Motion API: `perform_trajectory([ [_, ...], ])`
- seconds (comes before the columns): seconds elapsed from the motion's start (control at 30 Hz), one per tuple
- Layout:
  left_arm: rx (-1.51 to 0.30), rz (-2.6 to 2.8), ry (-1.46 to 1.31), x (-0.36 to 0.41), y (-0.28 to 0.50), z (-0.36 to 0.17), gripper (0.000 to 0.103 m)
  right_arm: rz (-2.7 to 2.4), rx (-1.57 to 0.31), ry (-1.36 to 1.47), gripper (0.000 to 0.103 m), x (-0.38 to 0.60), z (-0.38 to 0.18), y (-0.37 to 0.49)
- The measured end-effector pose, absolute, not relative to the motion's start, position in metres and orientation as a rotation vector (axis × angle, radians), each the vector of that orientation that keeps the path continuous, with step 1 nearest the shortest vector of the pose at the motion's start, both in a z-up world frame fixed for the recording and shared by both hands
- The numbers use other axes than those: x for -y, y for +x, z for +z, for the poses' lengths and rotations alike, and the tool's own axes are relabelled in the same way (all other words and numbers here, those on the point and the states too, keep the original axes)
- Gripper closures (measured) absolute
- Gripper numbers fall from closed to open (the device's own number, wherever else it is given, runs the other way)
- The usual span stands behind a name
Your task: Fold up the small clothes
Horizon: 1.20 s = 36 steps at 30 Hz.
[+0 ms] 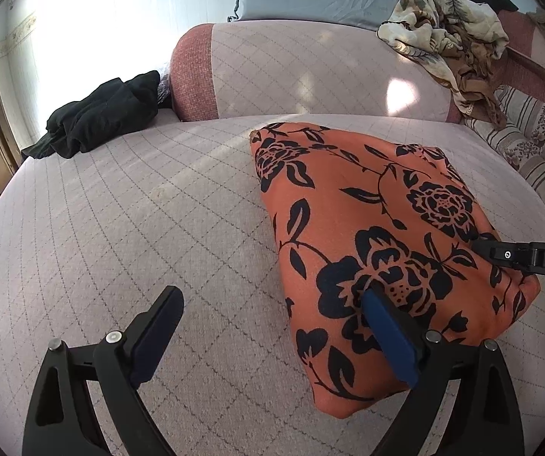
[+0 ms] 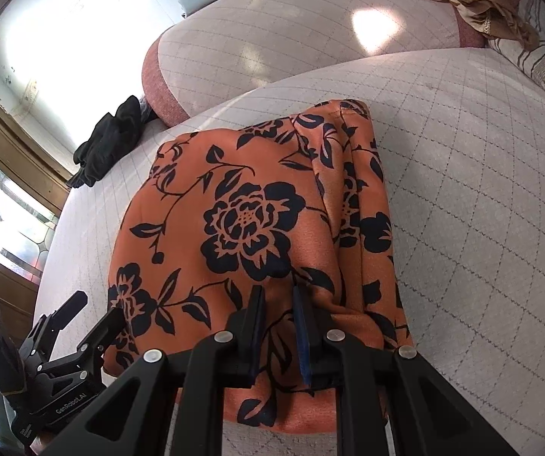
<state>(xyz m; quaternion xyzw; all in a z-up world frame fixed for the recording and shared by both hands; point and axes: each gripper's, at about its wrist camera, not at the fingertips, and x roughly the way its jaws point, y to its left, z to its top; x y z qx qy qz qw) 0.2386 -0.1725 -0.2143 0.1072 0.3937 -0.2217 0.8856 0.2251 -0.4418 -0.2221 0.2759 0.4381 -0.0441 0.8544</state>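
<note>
R hand-held gripper (image 2: 278, 304) pinches orange garment (image 2: 257, 220) near edge — L hand-held gripper (image 1: 272, 306) spread wide.

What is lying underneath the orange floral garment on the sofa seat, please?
The orange floral garment lies on the quilted sofa seat, which shows all around it. The right gripper pinches its near edge. Whether anything else sits beneath the folded layers is hidden.

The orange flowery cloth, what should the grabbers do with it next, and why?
Probably close the left gripper on the near edge. The orange flowery cloth lies folded on the cushion, and the right gripper looks nearly shut on a pinch of it, while the left one is wide open, with one finger resting on the cloth.
</note>
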Motion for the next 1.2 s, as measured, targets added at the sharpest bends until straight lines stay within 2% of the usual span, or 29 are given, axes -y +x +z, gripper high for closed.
perform_trajectory([
  [0.6, -0.843, -0.45, 0.226, 0.171, 0.24, -0.216, 0.005, -0.044, -0.919, 0.512, 0.085, 0.439, -0.215, 0.223],
  [0.8, -0.822, -0.489, 0.154, 0.178, 0.259, -0.201, 0.005, -0.057, -0.837, 0.547, 0.084, 0.464, -0.193, 0.229],
  [0.93, -0.901, -0.497, 0.223, 0.191, 0.27, -0.224, 0.005, -0.106, -0.86, 0.637, 0.084, 0.484, -0.206, 0.242],
  [0.97, -0.925, -0.505, 0.221, 0.193, 0.272, -0.231, 0.003, -0.122, -0.875, 0.641, 0.083, 0.487, -0.212, 0.246],
  [1.0, -0.938, -0.504, 0.202, 0.192, 0.273, -0.233, 0.002, -0.136, -0.895, 0.647, 0.073, 0.488, -0.219, 0.252],
  [1.03, -0.951, -0.495, 0.189, 0.192, 0.275, -0.232, 0.001, -0.143, -0.911, 0.661, 0.059, 0.49, -0.226, 0.258],
  [1.1, -0.965, -0.49, 0.197, 0.192, 0.277, -0.228, 0.001, -0.136, -0.897, 0.701, 0.048, 0.494, -0.235, 0.264],
  [1.2, -0.92, -0.453, 0.227, 0.193, 0.269, -0.216, 0.001, -0.144, -0.876, 0.692, 0.047, 0.492, -0.228, 0.264],
])
